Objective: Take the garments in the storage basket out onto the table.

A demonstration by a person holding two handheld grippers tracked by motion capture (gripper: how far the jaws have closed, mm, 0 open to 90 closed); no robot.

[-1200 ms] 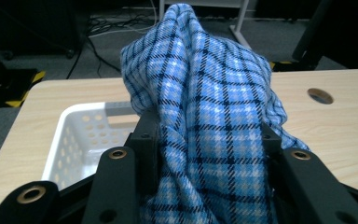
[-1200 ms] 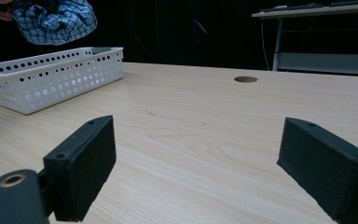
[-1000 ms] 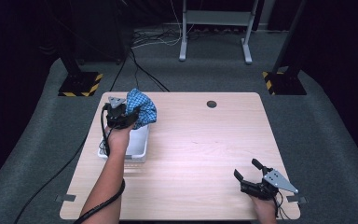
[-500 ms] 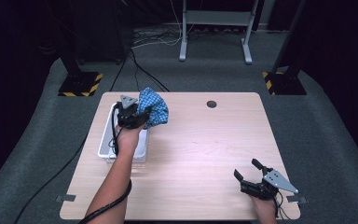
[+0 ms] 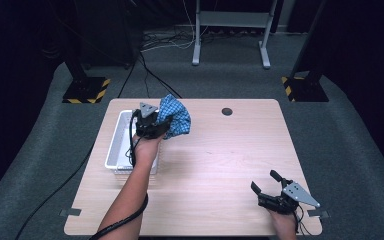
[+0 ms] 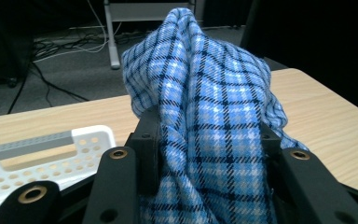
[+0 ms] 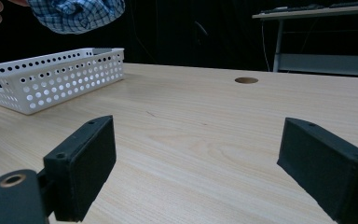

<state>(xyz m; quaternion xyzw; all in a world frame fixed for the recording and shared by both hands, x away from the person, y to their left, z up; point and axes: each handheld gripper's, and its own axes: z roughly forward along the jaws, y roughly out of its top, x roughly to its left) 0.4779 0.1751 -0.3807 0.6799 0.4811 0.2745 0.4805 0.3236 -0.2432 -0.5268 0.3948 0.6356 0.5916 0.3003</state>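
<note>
Left tongs [image 5: 161, 129] are clamping the blue checked cloth [image 5: 176, 119] aloft near the surface's [image 5: 220, 165] far-left corner, beside the white basket [image 5: 114, 145]; loose folds risk slipping free. Right tongs [image 5: 270, 186] are gaping, empty.

Grey carpet [image 5: 45, 150] round my bench [image 5: 220, 165]; cables [image 5: 155, 45] trail toward a metal stand [image 5: 230, 30]; two hazard-striped feet [image 5: 85, 90].

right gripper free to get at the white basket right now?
Probably yes: the right gripper stands open and empty, with bare table between it and the white basket. The checked cloth hangs above the basket in the left gripper.
</note>
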